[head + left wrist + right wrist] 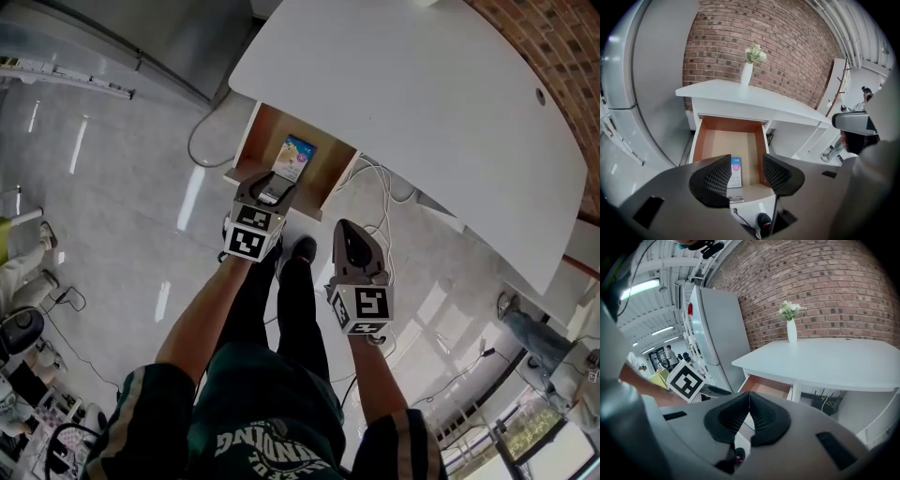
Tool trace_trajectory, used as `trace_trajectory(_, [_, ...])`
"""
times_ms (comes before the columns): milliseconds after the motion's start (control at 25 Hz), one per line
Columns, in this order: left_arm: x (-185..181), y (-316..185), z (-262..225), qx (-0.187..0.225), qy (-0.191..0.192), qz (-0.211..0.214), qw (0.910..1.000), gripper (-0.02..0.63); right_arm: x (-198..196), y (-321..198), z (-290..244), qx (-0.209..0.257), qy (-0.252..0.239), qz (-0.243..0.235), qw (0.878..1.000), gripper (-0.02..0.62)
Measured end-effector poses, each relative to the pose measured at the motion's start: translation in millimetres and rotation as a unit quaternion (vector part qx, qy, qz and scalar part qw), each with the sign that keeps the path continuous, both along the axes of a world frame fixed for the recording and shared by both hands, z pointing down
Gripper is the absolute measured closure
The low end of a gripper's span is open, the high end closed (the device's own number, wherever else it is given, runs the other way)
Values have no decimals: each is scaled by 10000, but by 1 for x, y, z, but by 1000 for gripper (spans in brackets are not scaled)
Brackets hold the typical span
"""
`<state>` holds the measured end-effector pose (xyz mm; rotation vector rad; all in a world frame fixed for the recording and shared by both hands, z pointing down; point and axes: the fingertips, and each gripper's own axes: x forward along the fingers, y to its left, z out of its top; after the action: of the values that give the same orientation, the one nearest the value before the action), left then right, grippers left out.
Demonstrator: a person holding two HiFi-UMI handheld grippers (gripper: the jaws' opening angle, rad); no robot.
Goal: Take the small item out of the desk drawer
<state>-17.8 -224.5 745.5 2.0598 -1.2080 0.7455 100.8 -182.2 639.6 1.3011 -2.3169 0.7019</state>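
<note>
The white desk (422,103) has its wooden drawer (265,131) pulled out. A small blue and white box (297,157) lies flat in the drawer, near its front. My left gripper (275,190) hovers just over the drawer's front edge. In the left gripper view the left gripper (746,169) stands open, and the box (735,171) shows through the gap, below the jaws and untouched. My right gripper (347,230) hangs to the right of the drawer and farther back. Its jaws (749,401) are shut with nothing in them.
A white vase with flowers (747,72) stands on the desk by the brick wall. Cables (380,202) trail on the floor under the desk, right of the drawer. A tall grey fridge (717,333) stands left of the desk. The person's shoes (302,248) are just before the drawer.
</note>
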Motion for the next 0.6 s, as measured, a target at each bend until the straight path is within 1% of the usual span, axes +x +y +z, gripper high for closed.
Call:
trace_trajectory(360, [8, -17, 23, -189, -100, 94, 9997, 390, -8, 3, 17, -110, -22, 3, 9999, 571])
trace_trajectory(600, [4, -24, 46, -414, -441, 20, 9982, 365, -10, 5, 30, -238, -31, 40, 9997, 571])
